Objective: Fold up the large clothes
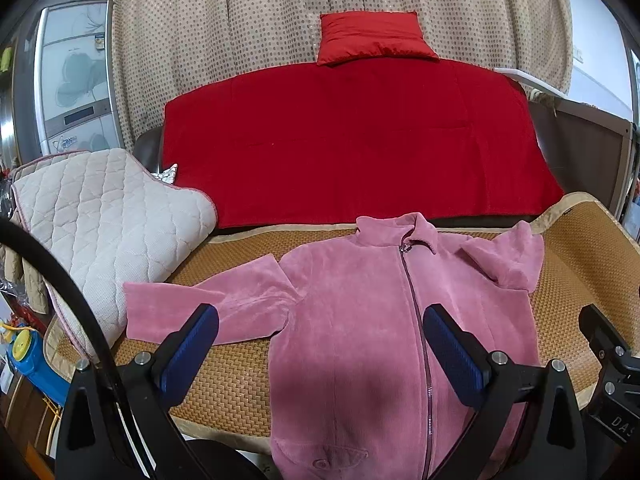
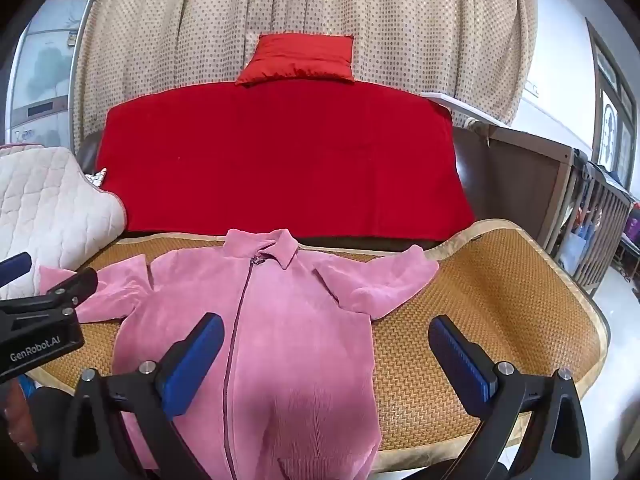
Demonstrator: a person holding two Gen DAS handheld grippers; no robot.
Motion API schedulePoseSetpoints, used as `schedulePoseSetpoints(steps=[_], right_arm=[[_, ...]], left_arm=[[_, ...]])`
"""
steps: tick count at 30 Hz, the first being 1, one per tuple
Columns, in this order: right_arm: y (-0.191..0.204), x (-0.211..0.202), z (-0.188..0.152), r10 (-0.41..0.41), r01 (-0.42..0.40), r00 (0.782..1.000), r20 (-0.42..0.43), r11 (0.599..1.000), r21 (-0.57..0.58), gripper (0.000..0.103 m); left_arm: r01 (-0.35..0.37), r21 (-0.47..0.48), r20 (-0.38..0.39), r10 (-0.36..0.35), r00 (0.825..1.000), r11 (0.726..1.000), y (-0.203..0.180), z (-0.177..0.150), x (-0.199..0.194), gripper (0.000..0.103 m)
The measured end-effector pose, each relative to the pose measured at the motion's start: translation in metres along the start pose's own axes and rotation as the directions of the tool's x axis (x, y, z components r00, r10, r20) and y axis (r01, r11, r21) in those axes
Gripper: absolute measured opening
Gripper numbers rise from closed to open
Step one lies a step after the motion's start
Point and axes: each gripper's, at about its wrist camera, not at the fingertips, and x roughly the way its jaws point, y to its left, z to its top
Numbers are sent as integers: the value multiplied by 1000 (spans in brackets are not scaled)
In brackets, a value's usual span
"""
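Note:
A pink fleece zip jacket [image 1: 352, 320] lies face up on a woven straw mat [image 1: 224, 384], collar away from me, zipper closed. Its left sleeve [image 1: 200, 304] lies spread out sideways; its right sleeve [image 1: 508, 256] is bunched up near the shoulder. My left gripper [image 1: 320, 332] is open and empty above the jacket's lower left half. In the right wrist view the jacket [image 2: 288, 320] lies on the mat [image 2: 500, 312], and my right gripper [image 2: 326, 344] is open and empty above its lower right side. The left gripper's body shows at that view's left edge.
A red blanket [image 1: 352, 140] and red cushion [image 1: 372, 38] lie on the sofa behind the mat. A quilted cream pad [image 1: 100, 220] sits at the left. A dotted curtain [image 1: 280, 12] hangs behind. A wooden crib [image 2: 592, 216] stands at the right.

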Motion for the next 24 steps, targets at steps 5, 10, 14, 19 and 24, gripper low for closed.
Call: schedulePoseSetpoints(steps=[5, 10, 14, 19, 24], right_arm=[[0, 1, 0, 7, -7, 1000, -15, 1000, 5, 103], [2, -1, 1, 19, -19, 999, -45, 1000, 6, 103], [5, -3, -1, 38, -38, 996, -82, 999, 3, 103], [9, -7, -6, 71, -72, 989, -130, 997, -2, 103], [14, -11, -9, 90, -92, 983, -162, 996, -5, 103]], left_arm=[[-8, 16, 0, 8, 1000, 1000, -2, -2, 2, 102], [-9, 19, -12, 9, 1000, 1000, 1, -8, -2, 102], [-15, 21, -33, 16, 999, 1000, 5, -13, -3, 102], [-12, 1, -46, 12, 999, 1000, 12, -17, -8, 102], [-5, -17, -30, 5, 1000, 1000, 15, -21, -12, 102]])
